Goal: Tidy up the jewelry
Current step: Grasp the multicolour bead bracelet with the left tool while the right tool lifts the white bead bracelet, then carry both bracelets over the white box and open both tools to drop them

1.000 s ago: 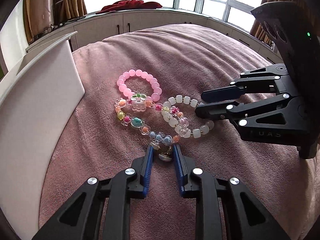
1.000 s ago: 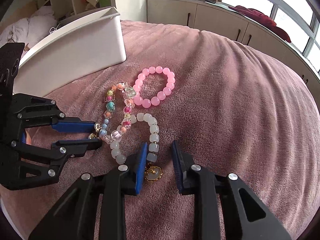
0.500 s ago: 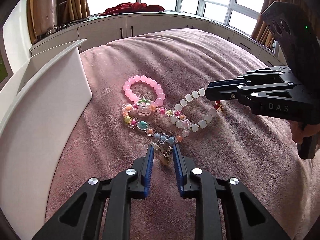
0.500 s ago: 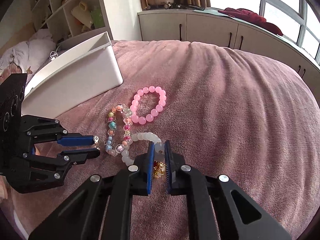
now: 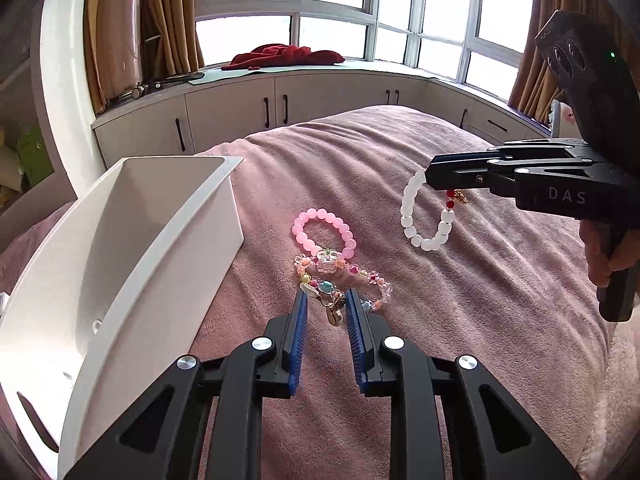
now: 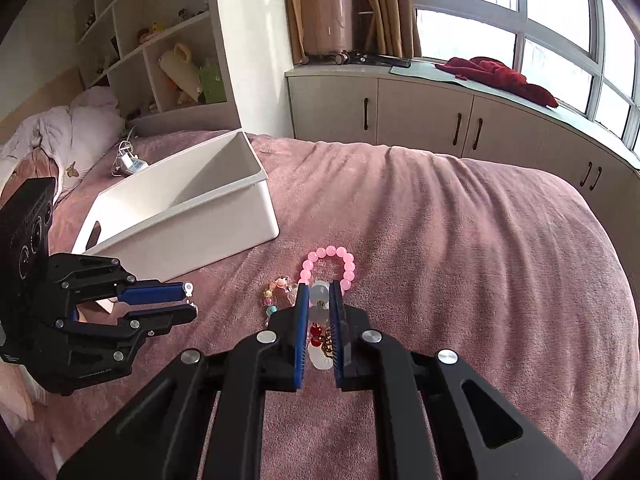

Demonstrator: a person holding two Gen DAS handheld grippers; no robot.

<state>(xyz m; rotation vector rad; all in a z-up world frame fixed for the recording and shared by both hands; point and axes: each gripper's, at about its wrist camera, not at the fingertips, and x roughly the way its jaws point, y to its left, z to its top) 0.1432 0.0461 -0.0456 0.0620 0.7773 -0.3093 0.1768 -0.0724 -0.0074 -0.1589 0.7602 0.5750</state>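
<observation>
My right gripper point(image 6: 319, 292) is shut on a white bead bracelet point(image 5: 412, 216) with a red and gold charm and holds it above the bed; in the left wrist view the gripper point(image 5: 430, 172) has the bracelet hanging from it. My left gripper point(image 5: 325, 300) stands partly open around the clasp and charm of a multicolour bead bracelet point(image 5: 344, 276); it also shows in the right wrist view point(image 6: 191, 300). I cannot tell if it grips the clasp. A pink bead bracelet point(image 5: 324, 232) lies on the pink blanket point(image 5: 480, 320), also in the right wrist view point(image 6: 332, 264).
A white open bin point(image 5: 132, 252) stands on the bed left of the bracelets, also in the right wrist view point(image 6: 188, 216). Cabinets point(image 5: 280, 112) and windows run behind the bed. A shelf unit point(image 6: 160, 52) and pillows point(image 6: 60, 132) are at the left.
My right gripper shut on the white bracelet and lifted it up and away from the other two. My left gripper rose and drew back a little, the multicolour bracelet's clasp staying between its fingers.
</observation>
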